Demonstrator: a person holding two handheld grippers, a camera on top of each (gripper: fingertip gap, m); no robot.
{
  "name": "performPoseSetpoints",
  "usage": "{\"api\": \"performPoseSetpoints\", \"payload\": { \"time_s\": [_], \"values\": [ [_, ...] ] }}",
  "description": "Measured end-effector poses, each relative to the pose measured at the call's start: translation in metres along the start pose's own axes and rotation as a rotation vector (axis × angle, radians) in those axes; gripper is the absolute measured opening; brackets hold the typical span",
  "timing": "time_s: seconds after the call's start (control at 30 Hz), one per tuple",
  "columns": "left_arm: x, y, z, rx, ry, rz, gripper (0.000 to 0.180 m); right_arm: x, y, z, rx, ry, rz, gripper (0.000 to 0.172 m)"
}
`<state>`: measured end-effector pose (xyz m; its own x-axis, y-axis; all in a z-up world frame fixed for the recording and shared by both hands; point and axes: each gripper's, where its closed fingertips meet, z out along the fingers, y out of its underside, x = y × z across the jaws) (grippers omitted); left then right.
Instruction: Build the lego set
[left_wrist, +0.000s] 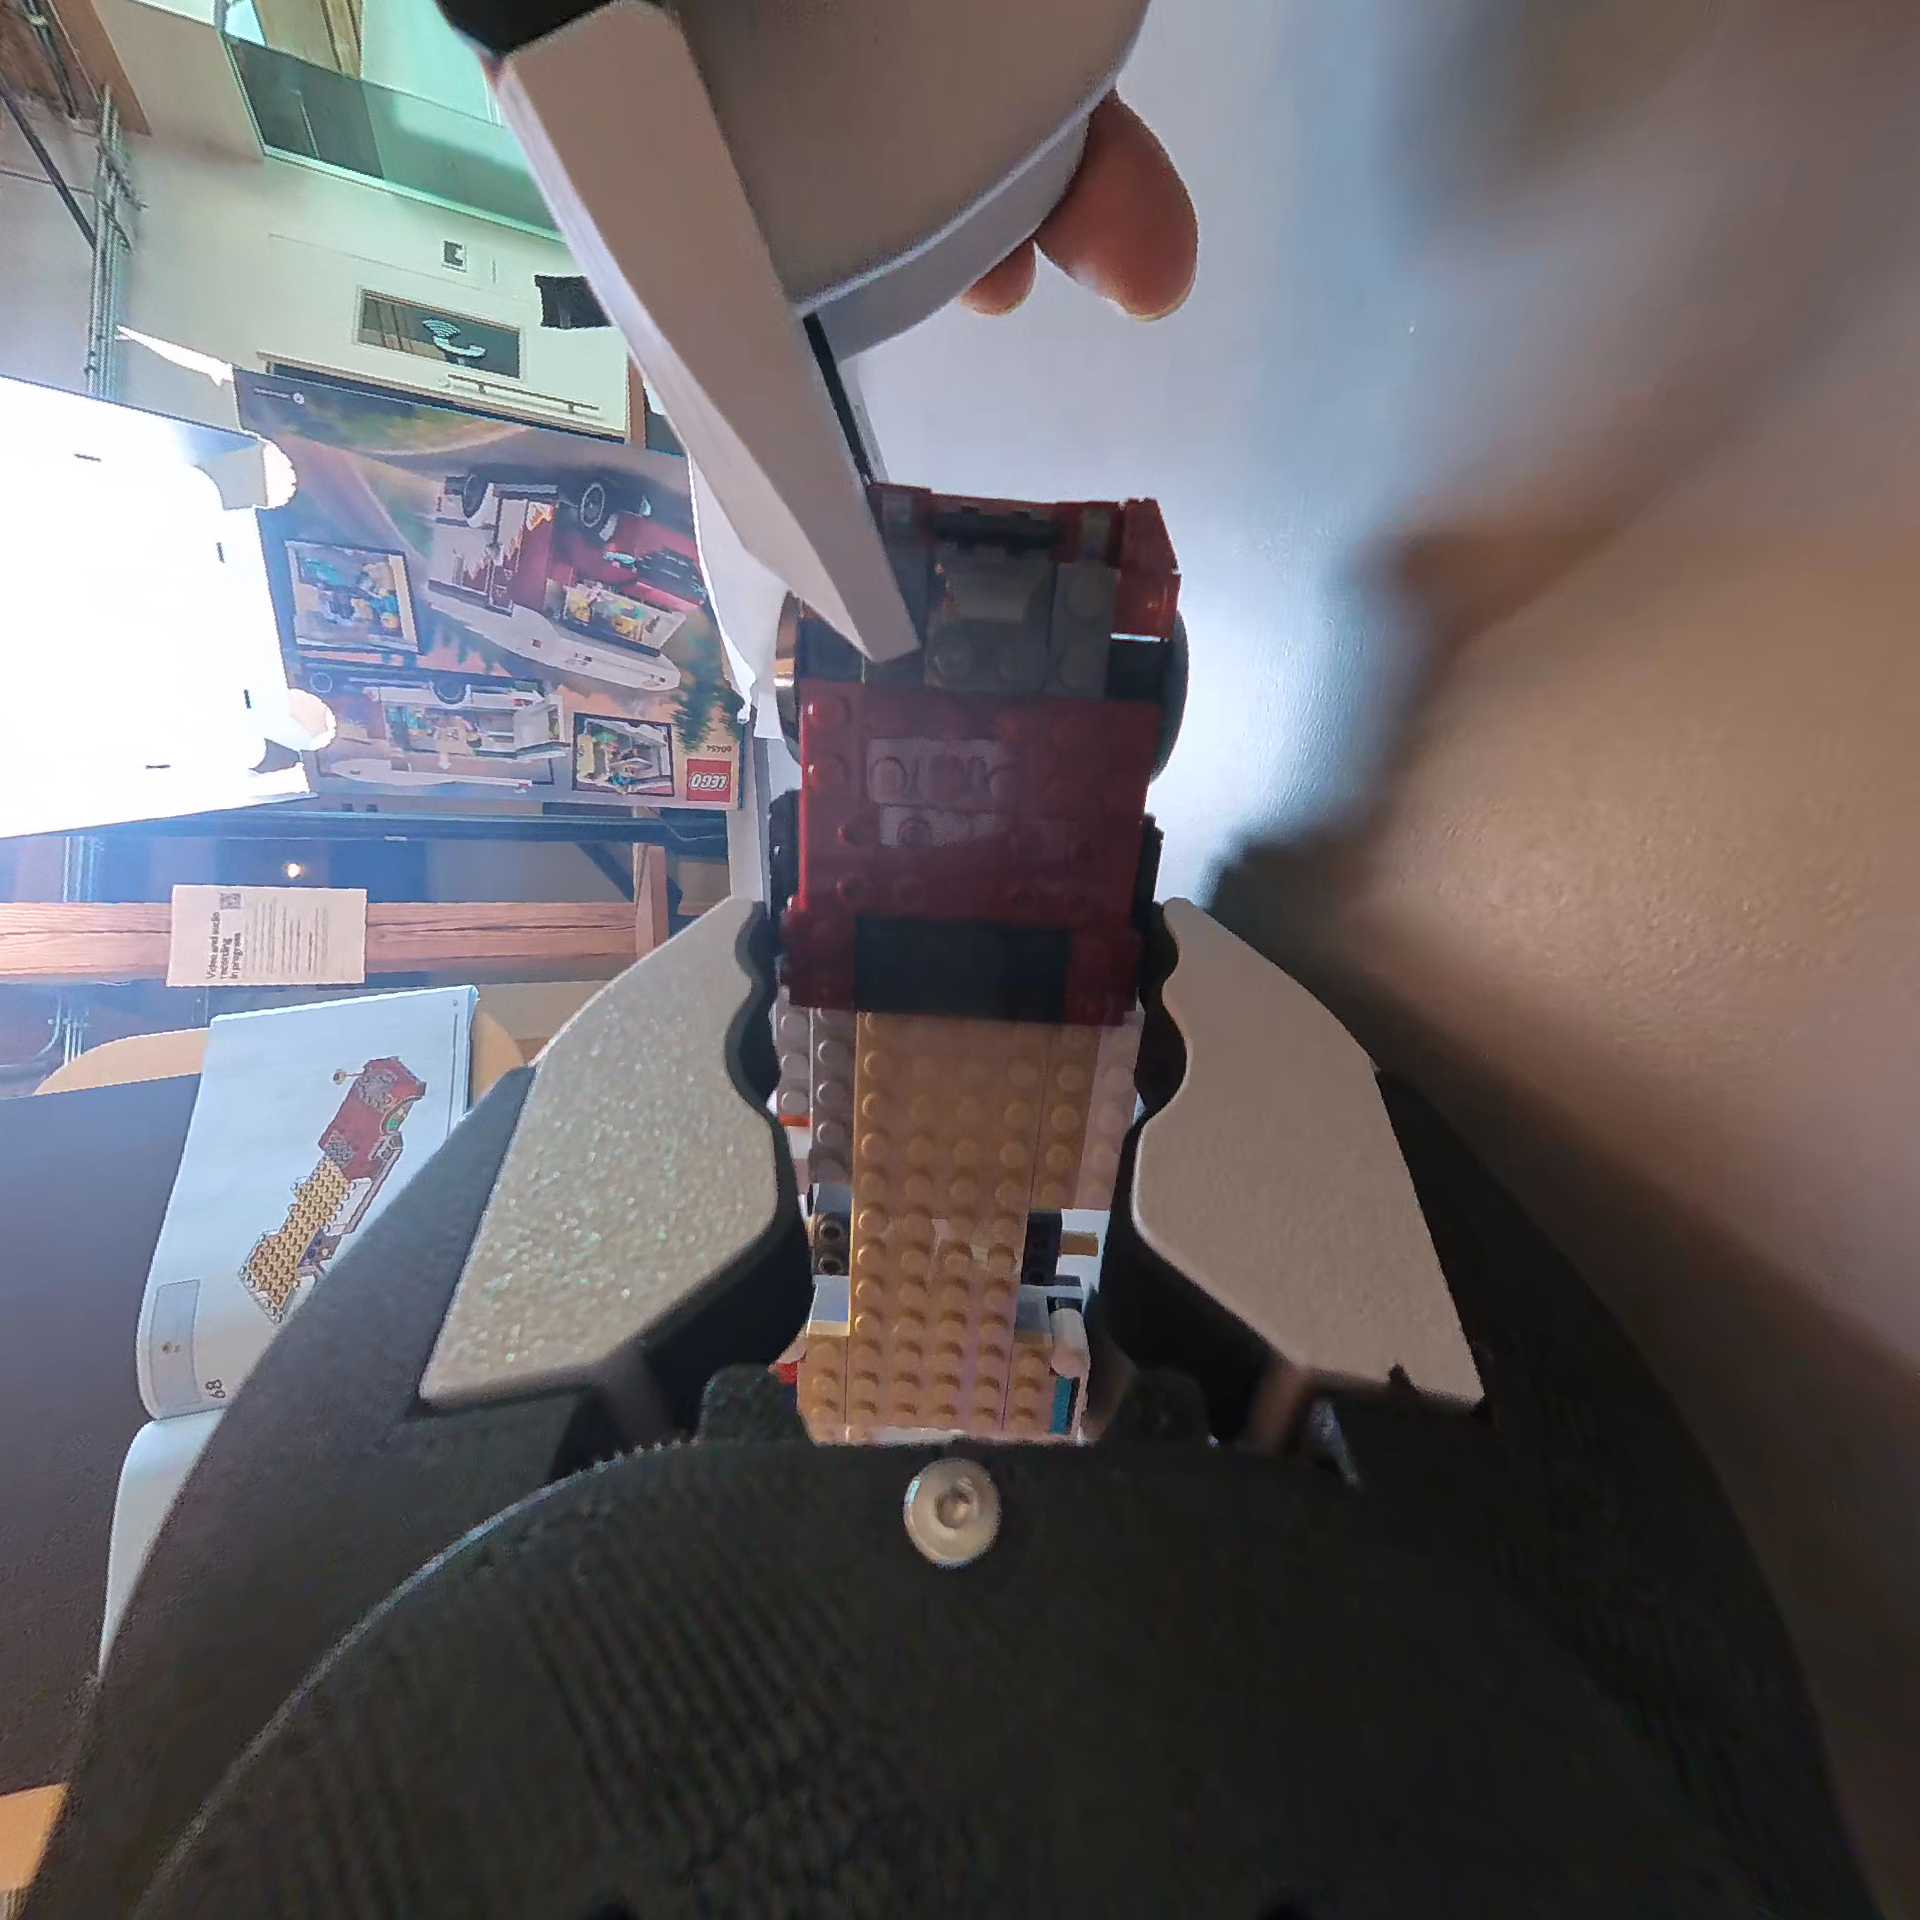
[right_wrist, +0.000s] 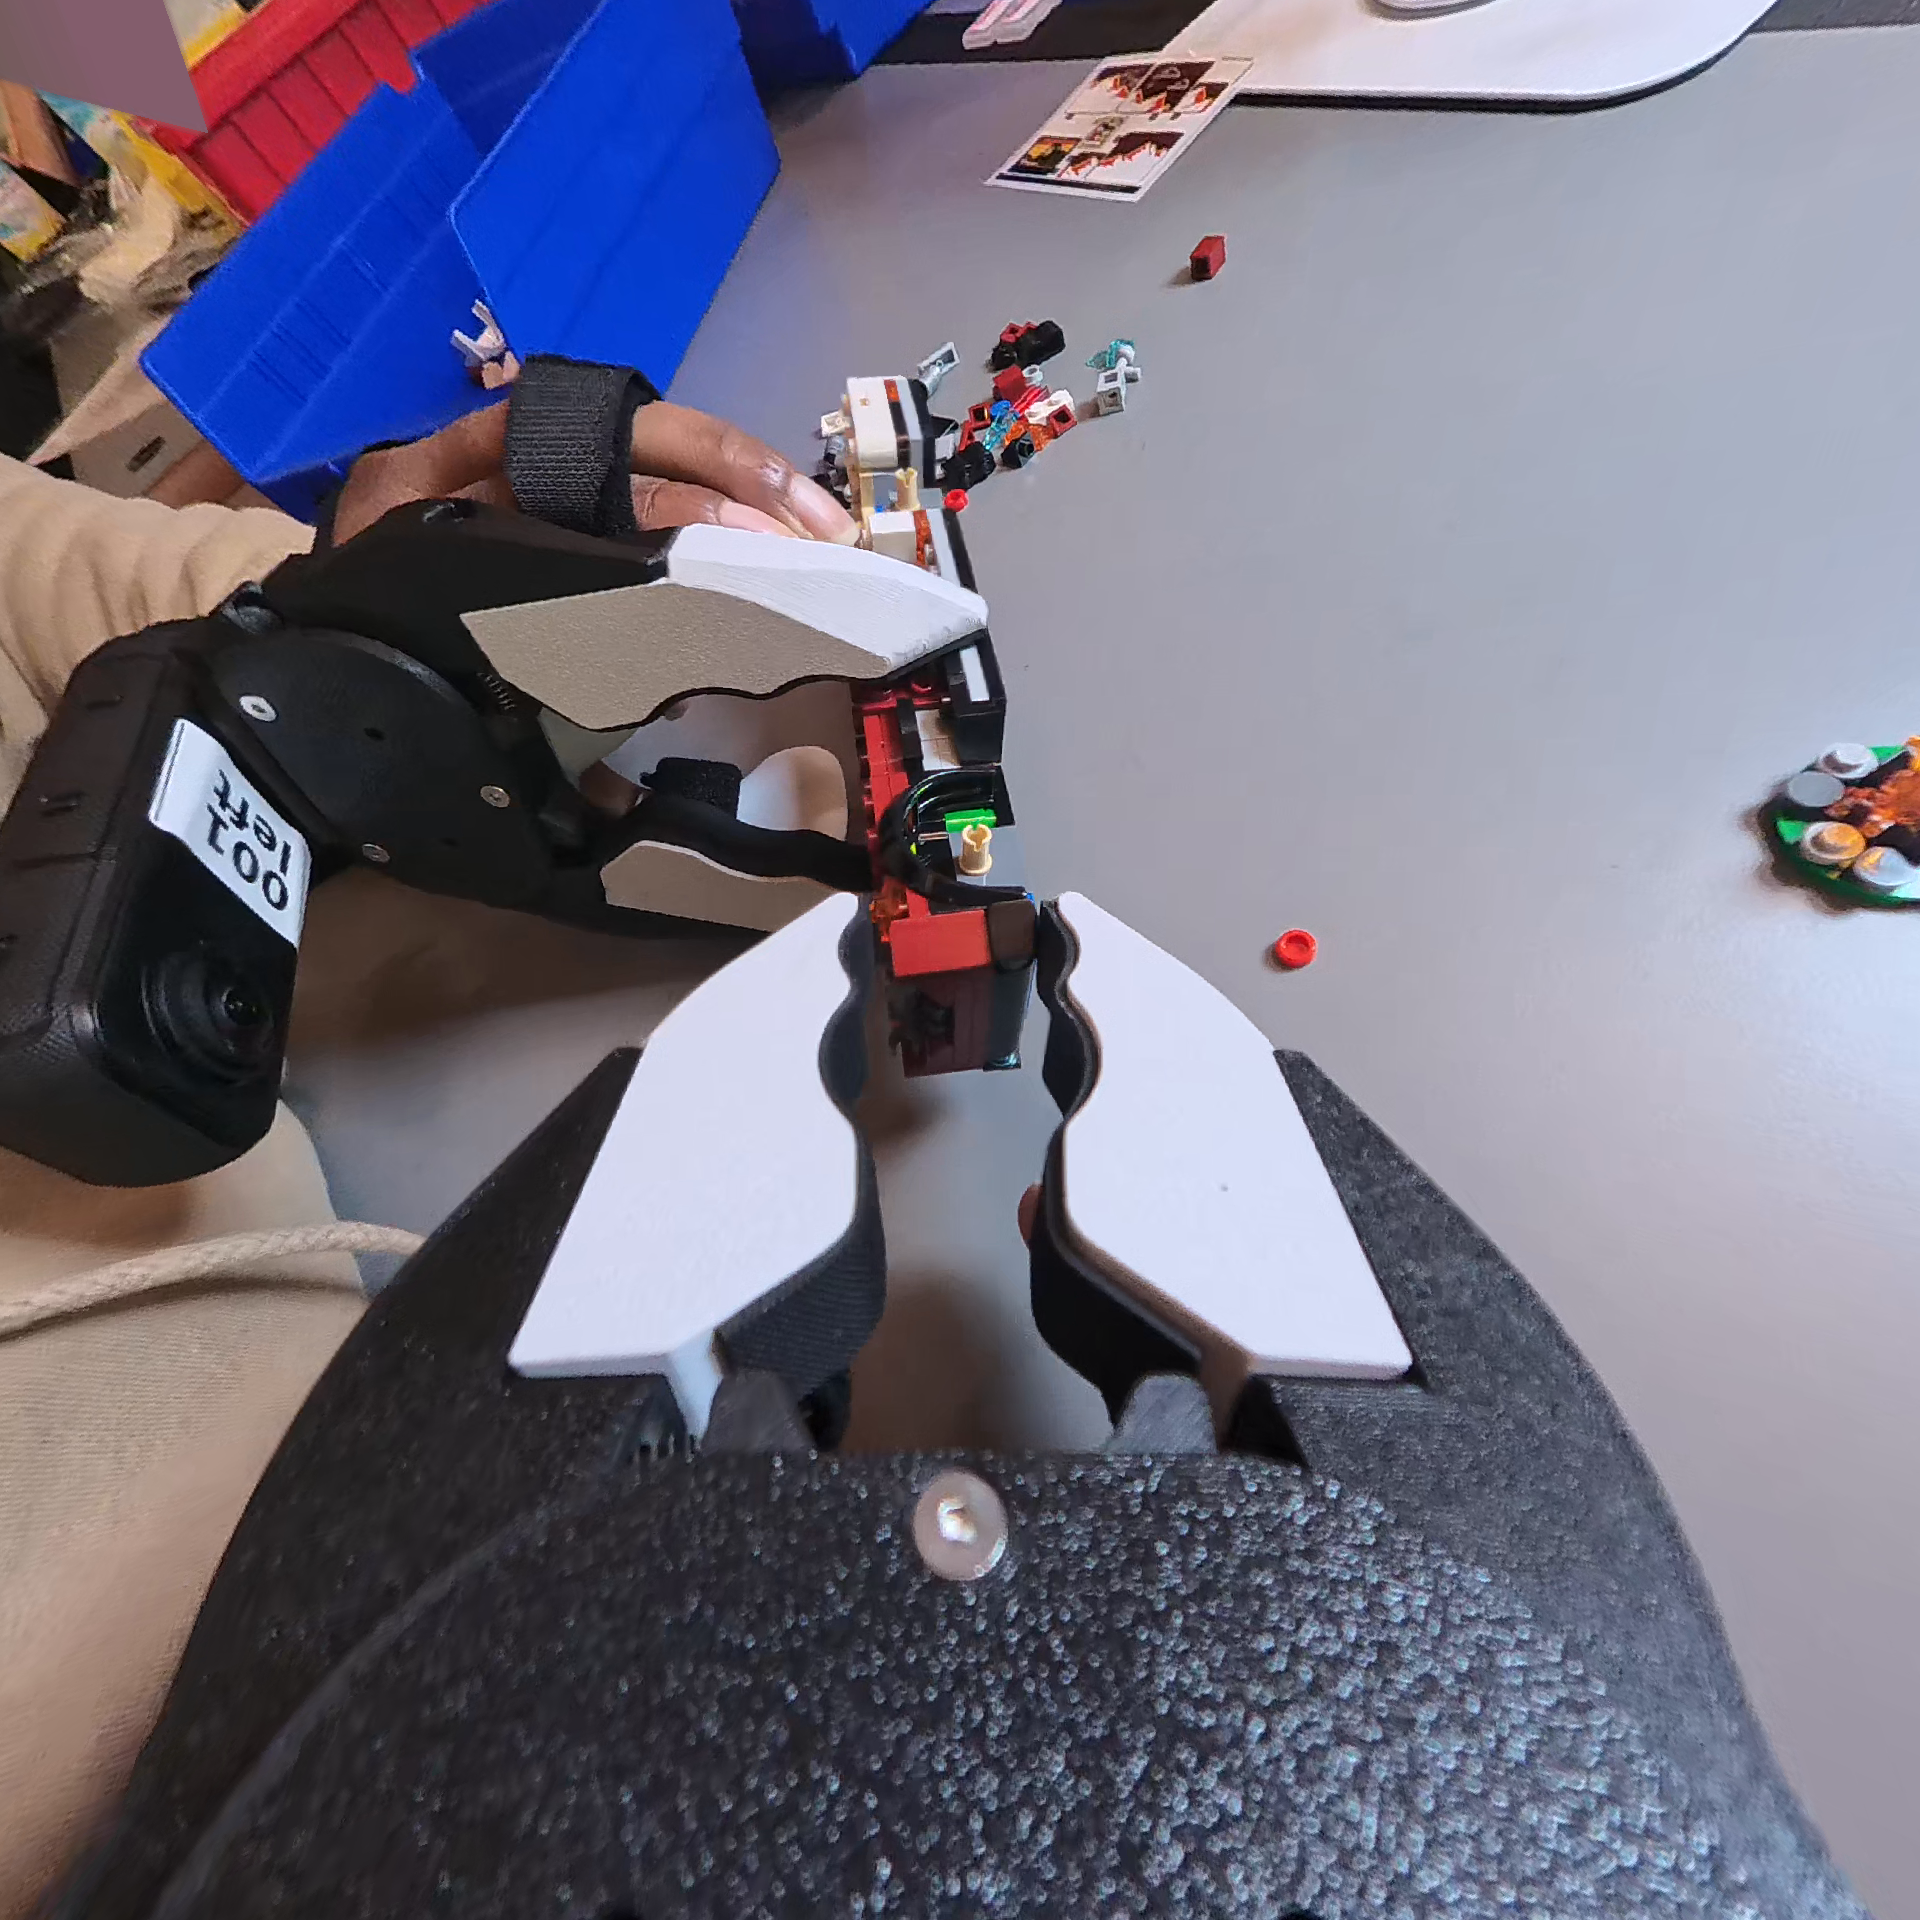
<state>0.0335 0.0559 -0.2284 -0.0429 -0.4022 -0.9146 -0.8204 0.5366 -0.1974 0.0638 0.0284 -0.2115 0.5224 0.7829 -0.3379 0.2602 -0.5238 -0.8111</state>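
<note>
A long brick model (left_wrist: 977, 810), dark red at the far end and tan with studs at the near end, is held off the grey table (right_wrist: 1455, 540). My left gripper (left_wrist: 961, 925) is shut on its two long sides, pads pressed against the dark red part. It also shows in the right wrist view (right_wrist: 914, 758), clamped on the model's middle. My right gripper (right_wrist: 954, 914) is shut across the thickness of the model's red and black end (right_wrist: 930, 935). In the left wrist view one right finger (left_wrist: 810, 499) reaches down from above onto the model's far end. The other finger is hidden behind the model.
Blue bins (right_wrist: 520, 229) stand at the far left. A pile of loose small pieces (right_wrist: 1018, 405), a red round stud (right_wrist: 1295, 948), a green round plate with pieces (right_wrist: 1860, 831) and a sticker sheet (right_wrist: 1122, 125) lie on the table. An open instruction booklet (left_wrist: 312, 1174) and the set's box (left_wrist: 488, 623) are beyond. There is about 5 cm between the tips of the two grippers.
</note>
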Motion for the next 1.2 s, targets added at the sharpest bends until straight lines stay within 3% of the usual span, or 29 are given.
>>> {"api": "performPoseSetpoints", "payload": {
  "time_s": [0.4, 0.53, 0.67, 0.8, 0.83, 0.87, 1.2],
  "values": [
    [0.001, -0.003, -0.002, 0.032, 0.009, -0.012, 0.068, -0.001, 0.001, -0.003, -0.001, -0.001, -0.116, 0.029],
    [0.0, -0.011, -0.016, 0.129, 0.216, -0.21, 0.076, 0.0, -0.003, -0.012, 0.002, 0.036, -0.27, 0.03],
    [-0.01, -0.02, -0.027, 0.215, 0.485, -0.567, 0.082, -0.003, 0.0, -0.017, 0.006, 0.031, -0.38, 0.03],
    [0.001, -0.023, -0.021, 0.174, 0.613, -0.461, 0.071, -0.014, 0.003, -0.016, 0.028, 0.042, -0.544, 0.03],
    [0.009, -0.025, -0.022, 0.167, 0.657, -0.41, 0.057, -0.015, 0.003, -0.016, 0.032, 0.048, -0.564, 0.03],
    [0.007, -0.025, -0.018, 0.159, 0.616, -0.37, 0.046, -0.014, 0.003, -0.017, 0.039, 0.058, -0.586, 0.03],
    [0.012, -0.028, -0.022, 0.158, 0.608, -0.346, 0.037, -0.016, 0.011, -0.016, 0.033, 0.106, -0.761, 0.029]
  ]
}}
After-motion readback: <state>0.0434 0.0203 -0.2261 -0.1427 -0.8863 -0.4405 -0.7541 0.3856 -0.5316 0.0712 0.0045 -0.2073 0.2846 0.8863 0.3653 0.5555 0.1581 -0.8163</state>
